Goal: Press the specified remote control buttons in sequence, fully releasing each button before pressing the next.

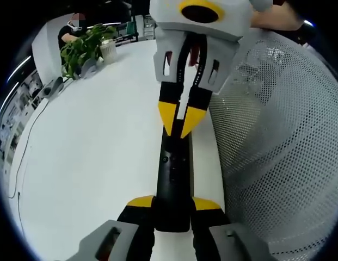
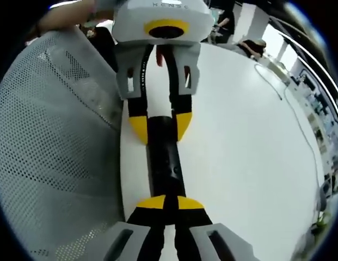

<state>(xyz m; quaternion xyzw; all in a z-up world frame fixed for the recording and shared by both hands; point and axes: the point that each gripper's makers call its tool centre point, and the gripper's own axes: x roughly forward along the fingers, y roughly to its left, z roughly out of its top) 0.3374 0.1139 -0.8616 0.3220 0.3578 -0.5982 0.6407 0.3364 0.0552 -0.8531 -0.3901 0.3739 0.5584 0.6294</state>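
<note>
A long black remote control lies lengthwise over the white table's edge. My left gripper is shut on its near end, one yellow tip on each side. My right gripper comes in from the top of the left gripper view, its yellow tips closed together and touching the remote's upper face. In the right gripper view, the right gripper is shut with its tips on the remote. At the far end, the left gripper clamps the remote between its spread tips.
The white table stretches away to the left. A grey mesh chair back stands close beside the remote. A green potted plant and a thin cable sit at the far side, with a person seated behind.
</note>
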